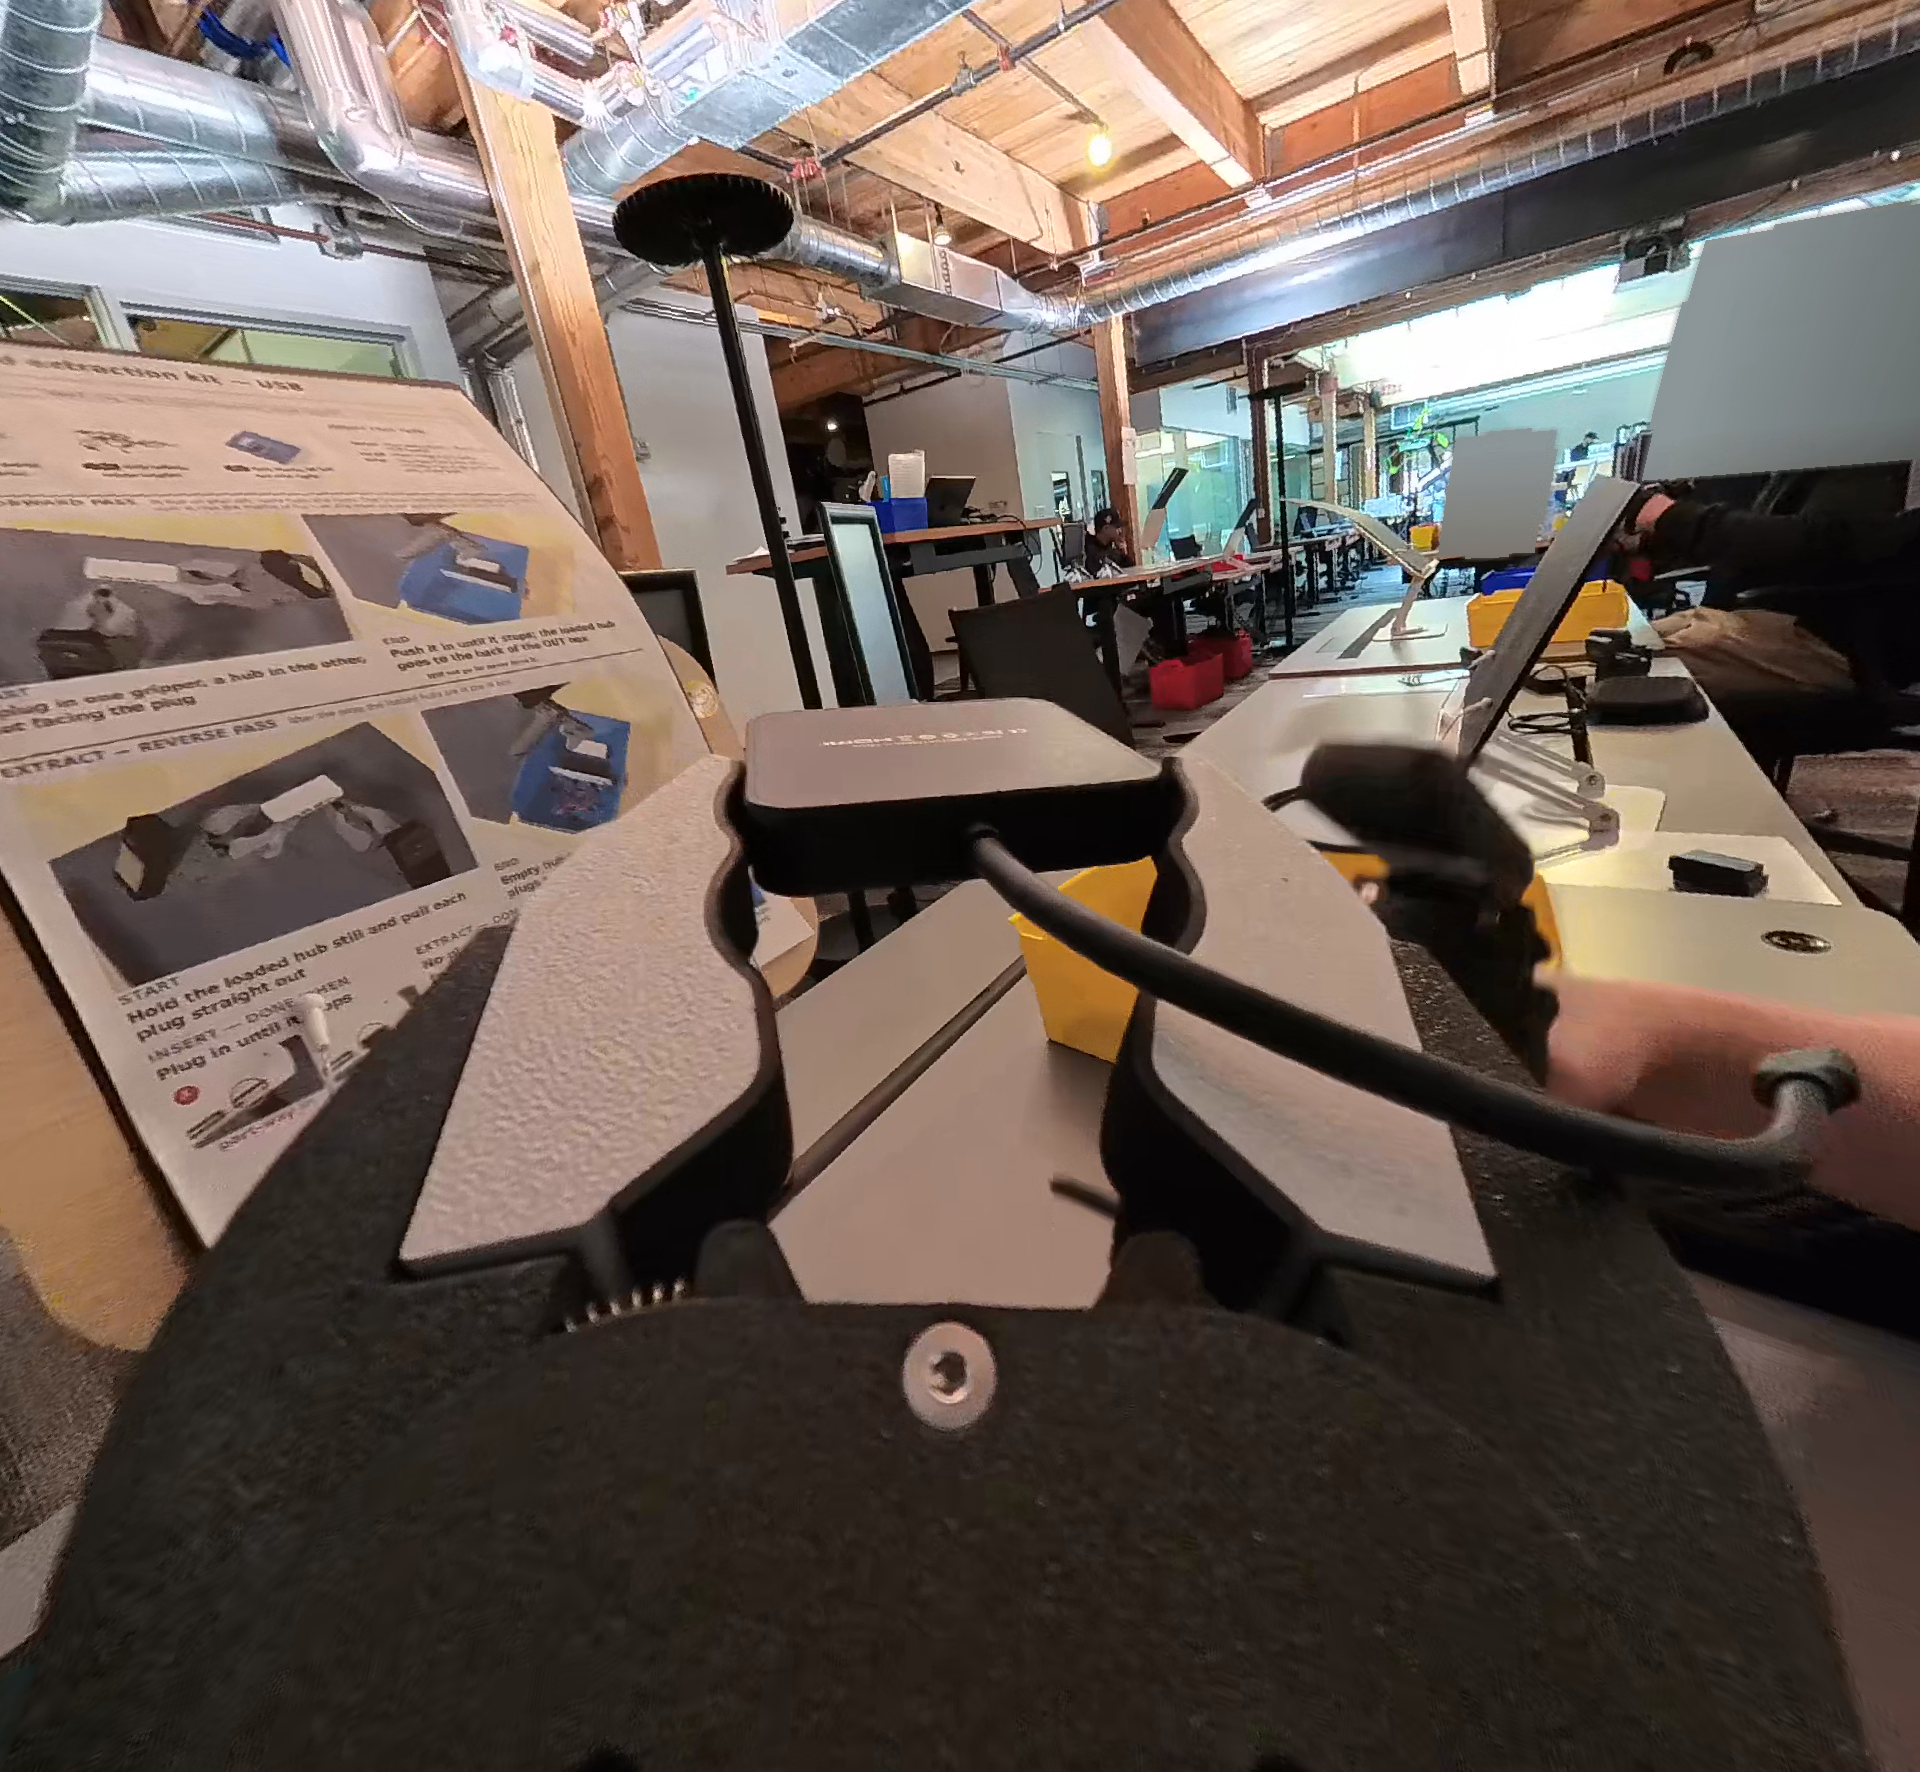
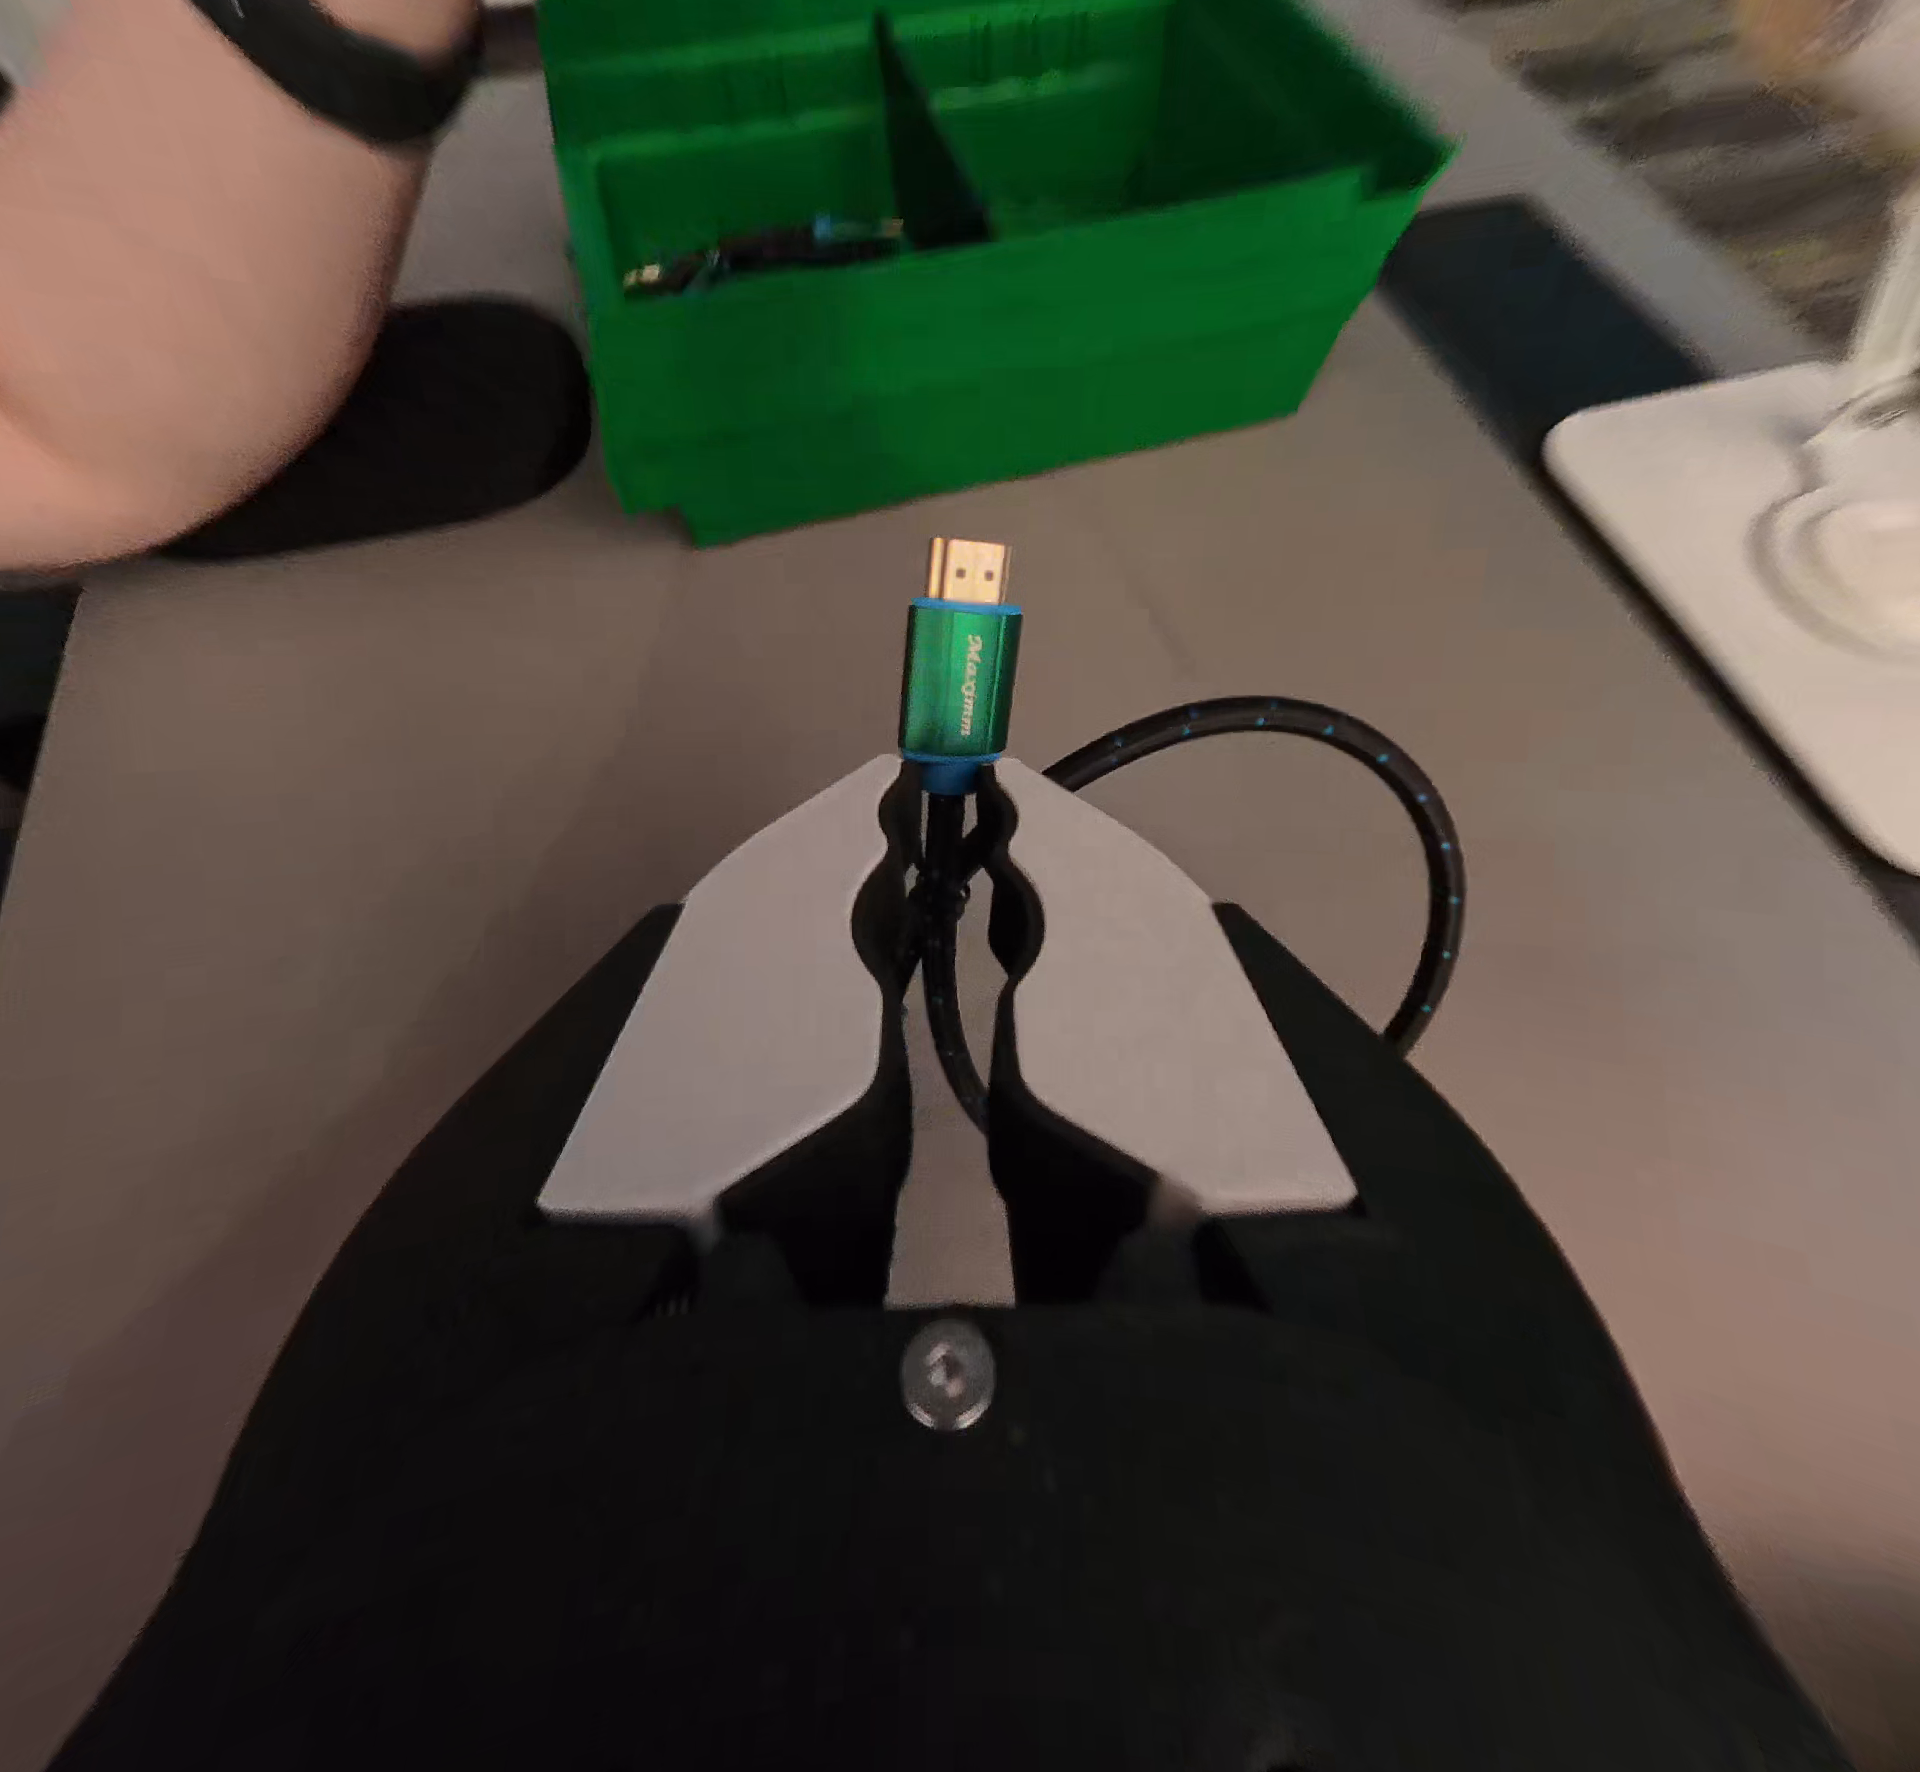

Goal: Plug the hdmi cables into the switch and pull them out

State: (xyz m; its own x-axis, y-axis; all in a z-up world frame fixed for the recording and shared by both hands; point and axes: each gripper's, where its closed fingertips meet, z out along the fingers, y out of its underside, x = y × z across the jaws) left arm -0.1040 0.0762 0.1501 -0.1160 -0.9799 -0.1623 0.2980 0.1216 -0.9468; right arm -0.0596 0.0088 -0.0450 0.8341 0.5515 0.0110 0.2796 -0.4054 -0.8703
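Grey table (image 2: 416, 839) stretched below both claws, with a workshop of wooden beams and silver ducts beyond. Left claw (image 1: 956, 829) was clenched on the black HDMI switch (image 1: 945, 766), held level between its fingertips, the switch's own black cord (image 1: 1299, 1026) trailing right toward a blurred hand (image 1: 1714, 1078). Right claw (image 2: 948, 777) was clamped on the braided black HDMI cable (image 2: 1434, 849) just behind its green plug (image 2: 956, 678), whose gold tip pointed forward toward a green divided bin (image 2: 987, 351). An instruction sheet (image 1: 291, 683) leaned at left.
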